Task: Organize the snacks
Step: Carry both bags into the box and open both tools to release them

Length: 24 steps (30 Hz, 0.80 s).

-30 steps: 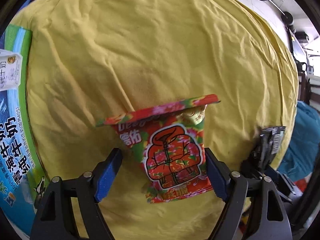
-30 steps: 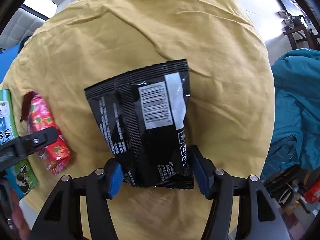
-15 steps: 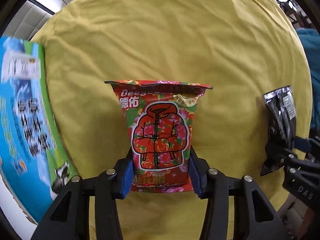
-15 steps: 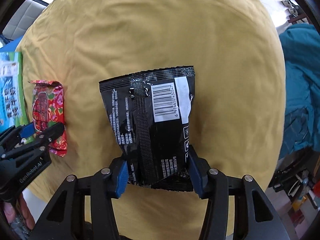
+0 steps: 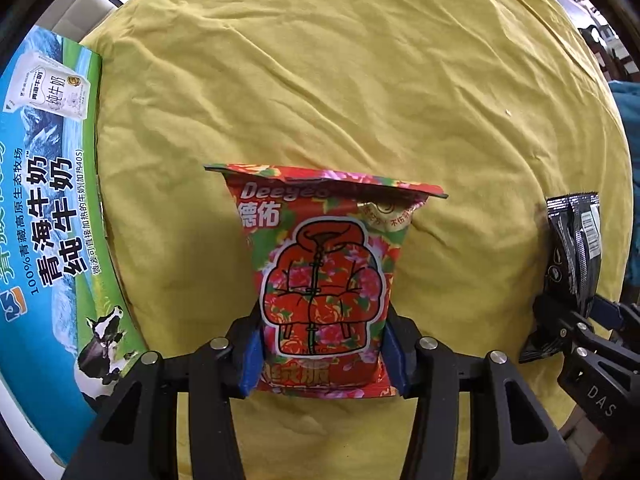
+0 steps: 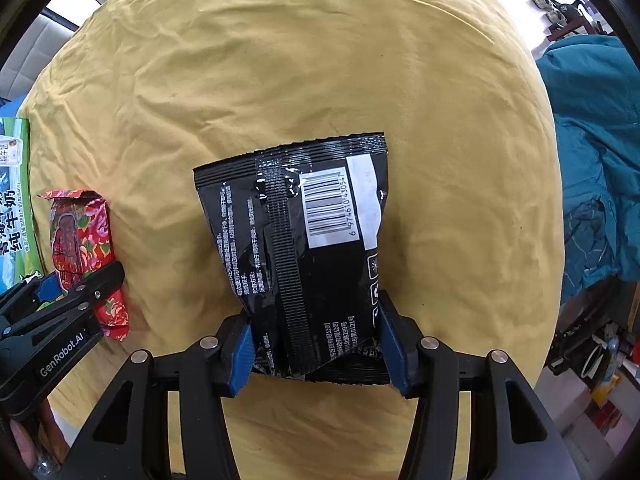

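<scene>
A red floral snack bag (image 5: 324, 280) with a jacket drawing is held above the yellow cloth, and my left gripper (image 5: 322, 354) is shut on its lower end. My right gripper (image 6: 316, 344) is shut on the bottom of a black snack bag (image 6: 304, 240) whose barcode side faces the camera. In the right wrist view the red floral bag (image 6: 80, 248) and the left gripper (image 6: 76, 292) show at the far left. In the left wrist view the black bag (image 5: 576, 248) and the right gripper (image 5: 572, 320) sit at the far right.
A round table under a wrinkled yellow cloth (image 5: 360, 80) fills both views. A blue and green milk carton box (image 5: 44, 220) lies along its left edge, also visible as the milk box (image 6: 14, 200). Teal fabric (image 6: 592, 152) hangs beyond the right edge.
My left gripper has shut on the red floral bag, which now hangs upright in it. The right gripper keeps its hold on the black bag, and both views have drawn back slightly.
</scene>
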Tool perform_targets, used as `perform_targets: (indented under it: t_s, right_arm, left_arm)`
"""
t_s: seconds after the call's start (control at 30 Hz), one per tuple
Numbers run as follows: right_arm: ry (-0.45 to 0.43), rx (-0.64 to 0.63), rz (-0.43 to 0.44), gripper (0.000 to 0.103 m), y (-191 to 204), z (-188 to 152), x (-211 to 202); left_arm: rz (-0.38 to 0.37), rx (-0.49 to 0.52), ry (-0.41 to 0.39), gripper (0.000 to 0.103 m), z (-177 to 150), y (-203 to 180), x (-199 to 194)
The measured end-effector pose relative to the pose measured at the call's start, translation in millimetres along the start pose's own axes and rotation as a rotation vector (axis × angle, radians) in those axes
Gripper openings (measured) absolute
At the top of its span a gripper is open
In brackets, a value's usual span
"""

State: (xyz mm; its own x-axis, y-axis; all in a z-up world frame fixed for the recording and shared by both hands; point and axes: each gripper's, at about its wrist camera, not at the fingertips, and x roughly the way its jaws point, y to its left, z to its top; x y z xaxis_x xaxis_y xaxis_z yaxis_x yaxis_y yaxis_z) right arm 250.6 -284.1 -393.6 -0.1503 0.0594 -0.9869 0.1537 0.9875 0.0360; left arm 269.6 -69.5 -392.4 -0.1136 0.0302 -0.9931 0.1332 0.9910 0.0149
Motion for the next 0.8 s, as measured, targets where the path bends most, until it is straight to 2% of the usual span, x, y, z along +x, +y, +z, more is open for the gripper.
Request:
perform_targets:
  t_s: [0.03,0.07,0.23,0.3,0.43,0.63,0.8]
  right_arm:
    - [0.001,-0.002,-0.002,0.056,-6,5,-2]
    - [0.002,-0.002,-0.001,0.055,-12,5,-3]
    - [-0.002,0.002,-0.01,0.05,-17,11,-6]
    - [-0.004,0.002,-0.003,0.048,-36,24,-18]
    - [-0.03,0.005,0.013,0.047,-41,17,-36]
    - [-0.089,-0.005,0.042,0.046,-49,-1,-58]
    - [-0.135,-0.01,0.079,0.046,-50,-20,-85]
  left_arm:
    - [-0.002,-0.004,-0.005,0.045,4,0,-19]
    - [-0.004,-0.007,-0.01,0.045,3,3,-23]
    - [-0.001,-0.005,-0.024,0.042,5,-3,-33]
    - [0.01,0.001,-0.033,0.041,-2,-6,-29]
    - [0.018,0.016,-0.065,0.041,-20,-22,-28]
    - [0.01,0.018,-0.151,0.041,-39,-27,-64]
    - [-0.024,-0.002,-0.215,0.041,-58,-16,-94]
